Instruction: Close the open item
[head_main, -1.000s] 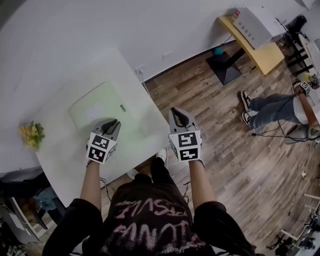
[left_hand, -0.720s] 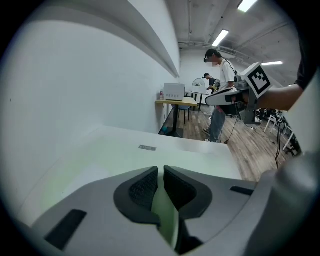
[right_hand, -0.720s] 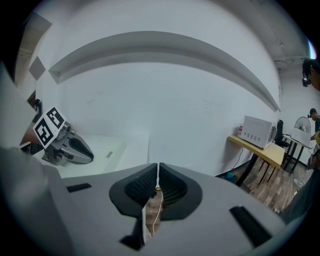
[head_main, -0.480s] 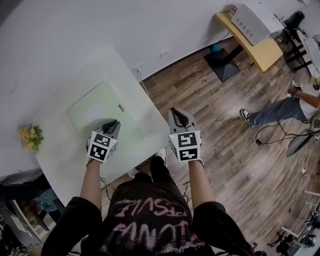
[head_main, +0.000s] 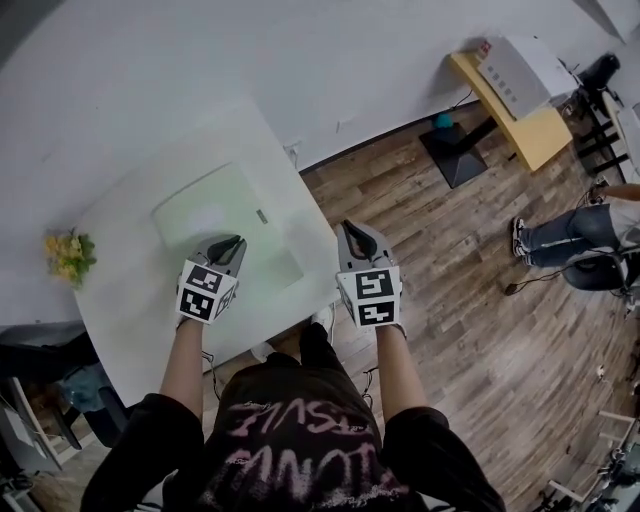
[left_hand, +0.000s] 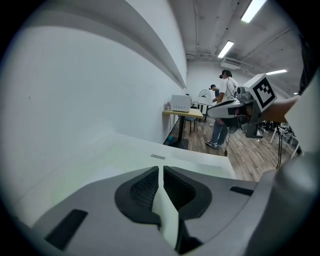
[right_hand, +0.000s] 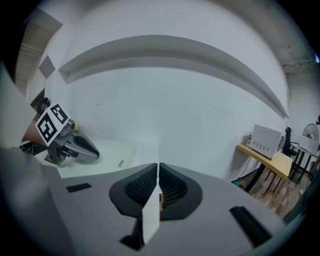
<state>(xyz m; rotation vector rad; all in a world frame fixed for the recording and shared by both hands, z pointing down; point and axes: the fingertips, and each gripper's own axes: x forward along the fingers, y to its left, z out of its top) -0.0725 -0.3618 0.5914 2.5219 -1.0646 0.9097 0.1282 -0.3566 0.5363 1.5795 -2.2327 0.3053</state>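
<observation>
A pale green flat mat (head_main: 212, 213) with a small grey tag (head_main: 262, 215) lies on the white table (head_main: 130, 320). I cannot make out any open item in these views. My left gripper (head_main: 228, 243) hovers over the mat's near edge, jaws pressed together and empty; its own view (left_hand: 161, 170) looks across the mat (left_hand: 125, 156). My right gripper (head_main: 352, 230) is held off the table's right edge, above the wooden floor, also shut and empty (right_hand: 158, 167). Each gripper shows in the other's view: the left gripper (right_hand: 75, 145) and the right gripper (left_hand: 235, 106).
Yellow flowers (head_main: 68, 255) sit at the table's left edge. A white wall runs behind the table. A yellow desk (head_main: 520, 105) with a white appliance (head_main: 525, 65) stands far right, by a black stand base (head_main: 455, 150). A person's legs (head_main: 575, 245) are at the right.
The head view has shifted, so the table sits further right and higher. Both grippers keep their pose and stay shut. The person at the right has moved about.
</observation>
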